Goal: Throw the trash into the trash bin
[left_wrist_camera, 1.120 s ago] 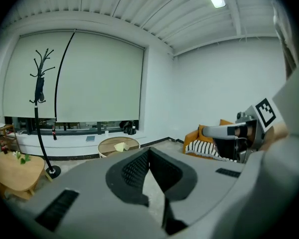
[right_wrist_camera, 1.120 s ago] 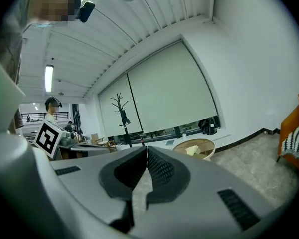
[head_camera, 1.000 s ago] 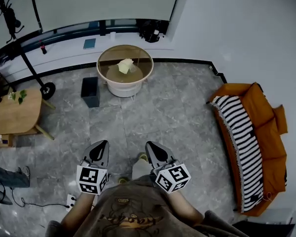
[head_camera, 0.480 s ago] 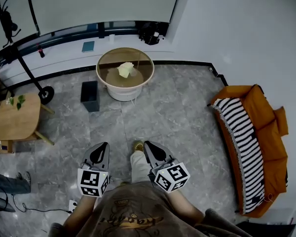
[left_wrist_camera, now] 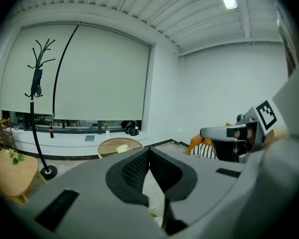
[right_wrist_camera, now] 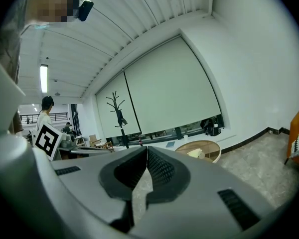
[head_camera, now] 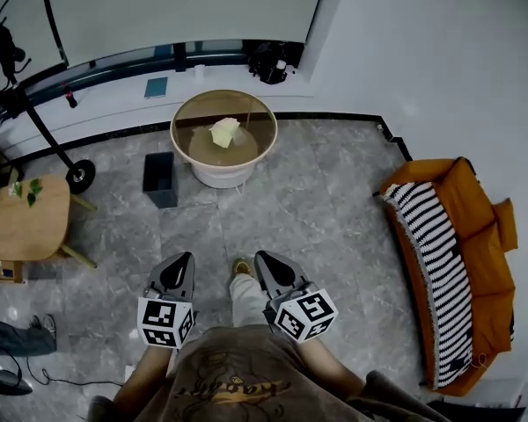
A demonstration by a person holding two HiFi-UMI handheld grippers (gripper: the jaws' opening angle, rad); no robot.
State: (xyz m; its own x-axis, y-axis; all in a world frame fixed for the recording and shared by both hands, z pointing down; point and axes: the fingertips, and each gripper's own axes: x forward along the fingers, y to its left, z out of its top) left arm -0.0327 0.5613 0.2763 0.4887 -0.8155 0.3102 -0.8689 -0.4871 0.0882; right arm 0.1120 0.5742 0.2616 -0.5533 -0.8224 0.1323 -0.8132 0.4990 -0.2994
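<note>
Grey tiled floor [head_camera: 326,209] spreads out ahead of you, with a wide bare stretch between your grippers and the far wall. At 12 o'clock stands the round table [head_camera: 213,172], and the trash [head_camera: 223,133], a pale crumpled wad, lies near the middle of its top. The black bin [head_camera: 159,181] sits on the floor at 11 o'clock, just beside the table's left edge and apart from it. Behind both, a low ledge [head_camera: 114,82] runs along the window wall, so the room ends close beyond the table.

At 3 o'clock the orange sofa [head_camera: 475,227] with its striped throw [head_camera: 436,253] lines the right wall; its near edge is well apart from you. At 9 o'clock a wood table [head_camera: 26,222] juts in, and the rack [head_camera: 78,176] has its round base at 10 o'clock, between that table and the bin. A cable [head_camera: 48,378] trails on the floor at 8 o'clock.

Your left gripper [head_camera: 183,258] points ahead with its jaws closed tip to tip and nothing between them. Your right gripper [head_camera: 264,258] is the same: jaws together, empty. Both are held side by side close to your body, well short of the table.
</note>
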